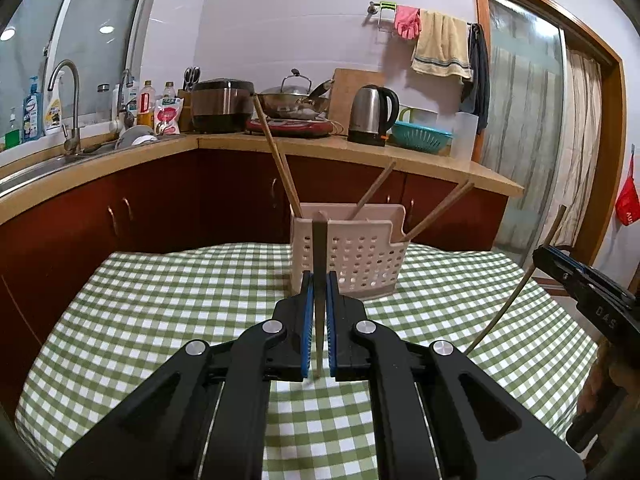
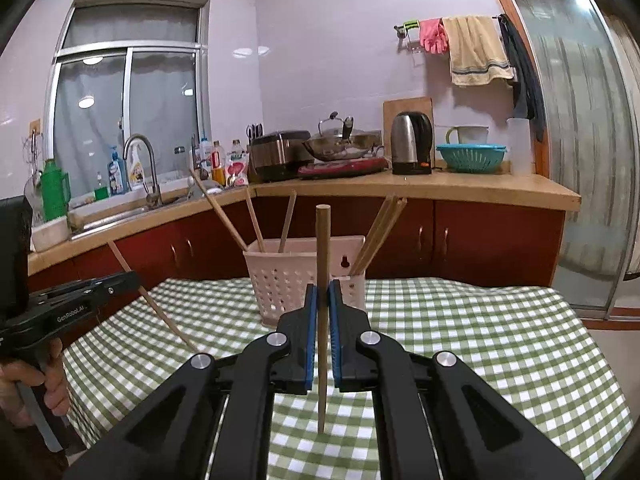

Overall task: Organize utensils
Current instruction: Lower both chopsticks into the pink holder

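A single wooden chopstick (image 1: 319, 280) is pinched upright between the blue pads of the left gripper (image 1: 319, 280), above the green checked tablecloth (image 1: 160, 300); another chopstick (image 2: 322, 280) is clamped in the same way by the right gripper (image 2: 322, 292); the pink perforated holder (image 2: 276, 280) is seen just beyond both grippers on the cloth, with several chopsticks (image 2: 378, 236) leaning inside it; a kitchen counter (image 2: 480, 190) is visible behind.

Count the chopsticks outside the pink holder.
2. One chopstick sits clamped in the left gripper, a second chopstick in the right gripper, both short of the holder. More could lie hidden behind the grippers.
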Available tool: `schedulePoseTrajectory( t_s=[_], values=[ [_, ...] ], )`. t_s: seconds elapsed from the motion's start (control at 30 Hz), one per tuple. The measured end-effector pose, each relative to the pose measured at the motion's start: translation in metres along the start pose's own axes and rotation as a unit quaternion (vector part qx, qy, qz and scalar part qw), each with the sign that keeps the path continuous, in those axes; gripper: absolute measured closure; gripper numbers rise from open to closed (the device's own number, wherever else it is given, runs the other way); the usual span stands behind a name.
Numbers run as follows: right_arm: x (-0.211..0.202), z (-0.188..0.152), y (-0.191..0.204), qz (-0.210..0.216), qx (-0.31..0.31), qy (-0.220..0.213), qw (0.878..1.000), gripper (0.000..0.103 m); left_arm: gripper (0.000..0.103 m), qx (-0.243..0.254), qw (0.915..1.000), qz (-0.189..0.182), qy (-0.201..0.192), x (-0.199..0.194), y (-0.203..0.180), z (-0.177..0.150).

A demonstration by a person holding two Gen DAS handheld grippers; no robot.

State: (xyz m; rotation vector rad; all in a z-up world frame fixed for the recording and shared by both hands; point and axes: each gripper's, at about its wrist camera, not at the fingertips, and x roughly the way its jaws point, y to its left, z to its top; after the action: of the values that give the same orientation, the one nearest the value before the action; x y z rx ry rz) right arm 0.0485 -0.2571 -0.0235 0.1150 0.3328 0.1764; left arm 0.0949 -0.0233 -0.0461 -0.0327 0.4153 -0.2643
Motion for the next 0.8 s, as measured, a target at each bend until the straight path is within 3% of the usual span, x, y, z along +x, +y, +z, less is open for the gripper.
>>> schedulePoseTrajectory(
  t_s=[0.8],
  values=[
    [0.052,0.107,-0.010,0.018,-0.021,-0.124,0.992,0.096,0.097,0.020,0.9923,-0.012,-0.121,0.042,-0.011,0.136]
  ],
)
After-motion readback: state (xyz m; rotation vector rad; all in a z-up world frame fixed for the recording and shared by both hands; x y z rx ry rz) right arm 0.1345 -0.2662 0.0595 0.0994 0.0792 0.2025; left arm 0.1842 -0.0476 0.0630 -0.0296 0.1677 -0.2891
